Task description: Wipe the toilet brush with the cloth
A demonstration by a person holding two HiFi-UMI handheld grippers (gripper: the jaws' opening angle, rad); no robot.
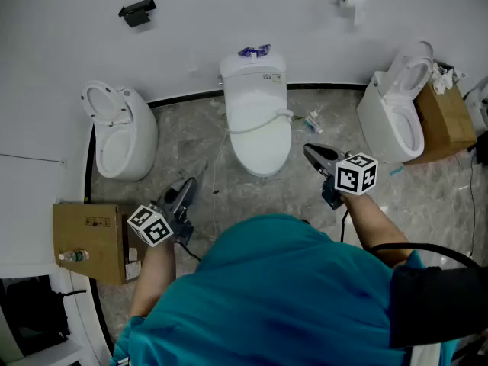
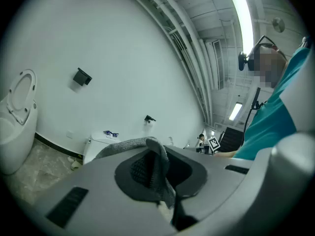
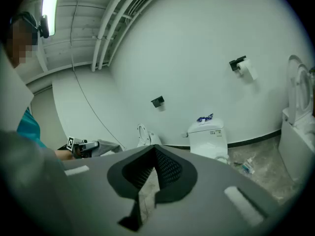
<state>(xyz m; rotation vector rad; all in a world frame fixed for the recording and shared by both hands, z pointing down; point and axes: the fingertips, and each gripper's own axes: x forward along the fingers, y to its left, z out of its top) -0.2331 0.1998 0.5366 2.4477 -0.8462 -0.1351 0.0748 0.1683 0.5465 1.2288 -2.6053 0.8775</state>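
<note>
Left gripper is clamped on the cloth, a grey knit fold pinched between the pads and spilling over the top. It looks soft, light and floppy, so it should wrap round a handle, though a loose end may trail. Right gripper has its jaws pressed together on nothing, tipped a little downward. And the toilet brush? I cannot pick it out in any view. By my guess a brush would be light, stiff along the shaft and springy at the bristles, and best gripped mid-handle, well clear of the head. Now the room: a plain white wall runs across the top, with grey marbled floor below it. A lidded middle toilet sits at twelve o'clock from the person, an open-seated left toilet at ten, and a right toilet at two. A cardboard box sits at nine with a bottle against it. A small white-and-teal item lies just right of the middle toilet, too small to identify.
</note>
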